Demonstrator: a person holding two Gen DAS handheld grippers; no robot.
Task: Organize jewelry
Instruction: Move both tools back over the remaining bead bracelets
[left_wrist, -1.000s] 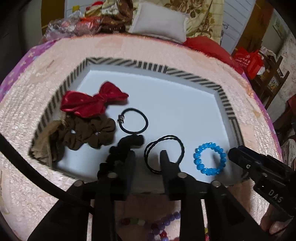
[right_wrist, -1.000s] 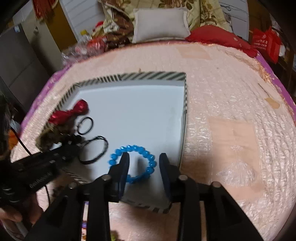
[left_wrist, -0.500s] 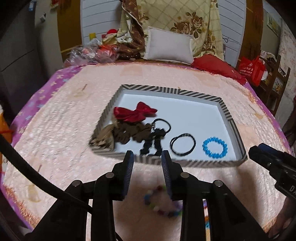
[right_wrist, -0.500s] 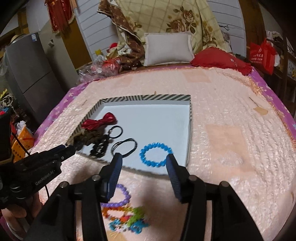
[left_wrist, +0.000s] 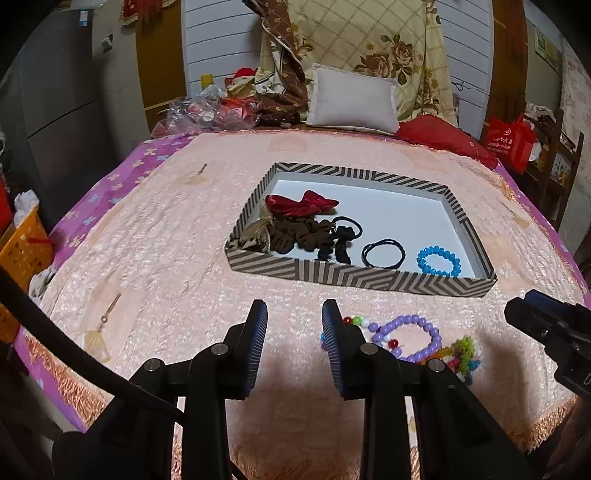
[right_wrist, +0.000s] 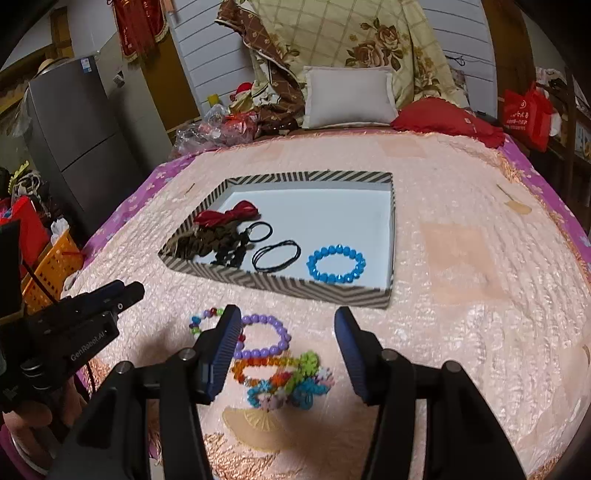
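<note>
I see the blue bead bracelet (right_wrist: 336, 265) lying in the striped tray (right_wrist: 280, 286) on the bed (right_wrist: 480, 295), beside a black hair tie (right_wrist: 276, 255). More bead bracelets (right_wrist: 280, 362) lie heaped before the tray. My right gripper (right_wrist: 284, 345) hovers over them, jaws wide and empty; my left gripper (left_wrist: 293, 341) stands narrow, holding nothing.

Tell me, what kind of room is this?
Most likely a bedroom at home. A big bed with a pink quilted bedspread fills the view, a grey pillow and a flowered quilt sit at its head, and a fridge stands beside it.
</note>
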